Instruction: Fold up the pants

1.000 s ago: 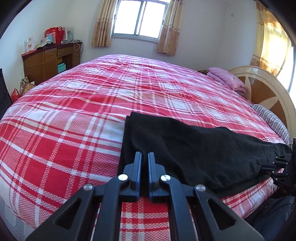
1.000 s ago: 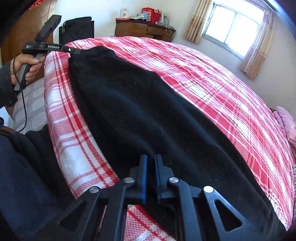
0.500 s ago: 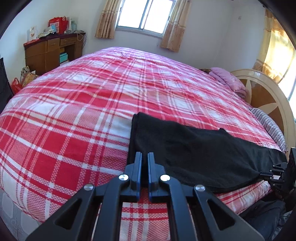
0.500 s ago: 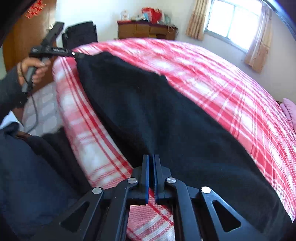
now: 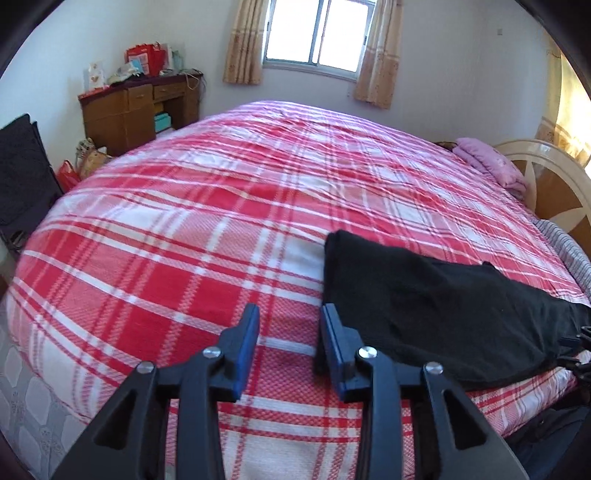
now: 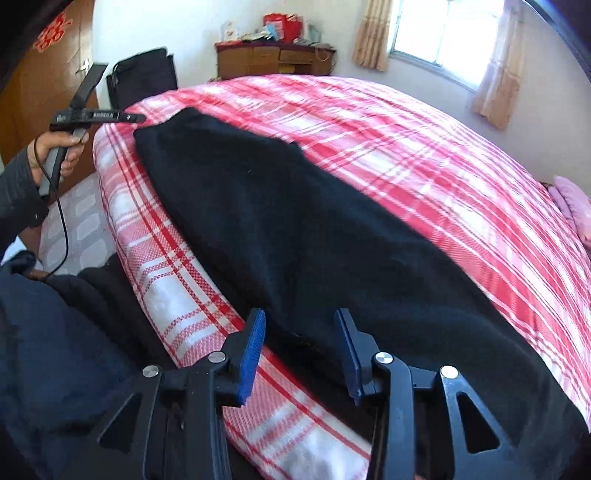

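Near me, the left gripper (image 5: 290, 321) has just been opening; its blue pads stand apart over bare plaid, with nothing between them. The pants (image 5: 436, 306) begin just to the right of its right finger, their near corner beside that pad and not visibly pinched.

The right gripper (image 6: 299, 325) has just been opening too. Its jaws are parted with the dark edge of the pants (image 6: 295, 229) lying in the gap, but the pads do not press on it, so the cloth looks let go at both ends.

The pants lie flat as one long black strip along the near edge of the bed (image 5: 207, 229). Their long axis runs from one gripper to the other, so each hand has its own end, and neither is nearer the middle. I judge that the next fold would bring one end along that axis toward the other.

The left view shows the square end of the strip and a step in its far edge partway along. It also takes in the window (image 5: 317, 33), the desk (image 5: 125, 110) and a pink pillow (image 5: 491, 162) by the headboard.

The right view alone shows the full run of the cloth, the person's hand (image 6: 55, 151) on the left gripper's handle past the far end, and a dark sleeve.
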Available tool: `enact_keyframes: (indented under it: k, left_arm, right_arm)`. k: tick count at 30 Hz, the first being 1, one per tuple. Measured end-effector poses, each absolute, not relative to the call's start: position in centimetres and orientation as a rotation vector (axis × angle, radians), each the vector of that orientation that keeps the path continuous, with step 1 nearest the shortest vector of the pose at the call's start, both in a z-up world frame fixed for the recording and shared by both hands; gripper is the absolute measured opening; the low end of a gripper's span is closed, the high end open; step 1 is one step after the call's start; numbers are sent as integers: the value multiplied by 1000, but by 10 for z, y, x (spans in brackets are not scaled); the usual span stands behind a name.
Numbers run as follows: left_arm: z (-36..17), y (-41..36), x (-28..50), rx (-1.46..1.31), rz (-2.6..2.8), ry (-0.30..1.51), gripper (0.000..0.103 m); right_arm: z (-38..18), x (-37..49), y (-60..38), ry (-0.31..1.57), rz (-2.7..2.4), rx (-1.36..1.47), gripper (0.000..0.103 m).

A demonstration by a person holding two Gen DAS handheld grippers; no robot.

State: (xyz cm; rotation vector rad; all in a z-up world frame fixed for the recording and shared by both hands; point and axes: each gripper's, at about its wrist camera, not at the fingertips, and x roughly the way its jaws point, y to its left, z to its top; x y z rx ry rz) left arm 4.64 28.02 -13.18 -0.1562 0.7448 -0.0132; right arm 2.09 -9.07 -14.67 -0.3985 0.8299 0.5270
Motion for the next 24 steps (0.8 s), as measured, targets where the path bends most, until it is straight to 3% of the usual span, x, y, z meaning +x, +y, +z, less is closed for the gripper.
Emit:
enact_keyframes:
  k: [6, 10, 18, 24]
  left_arm:
    - [-105, 225, 52, -71, -132, 694, 37]
    - [-95, 158, 62, 11, -292, 692, 50]
    - [-101, 5, 67, 118, -650, 726, 50]
    - [-119, -58, 40, 207, -797, 782, 50]
  right_arm:
    - [-122, 11, -144, 803, 376, -321, 41]
    - [-106, 1, -197, 790, 230, -228, 41]
    - [-61, -52, -360, 680, -250, 110, 41]
    - [-77, -83, -456, 662, -452, 406, 41]
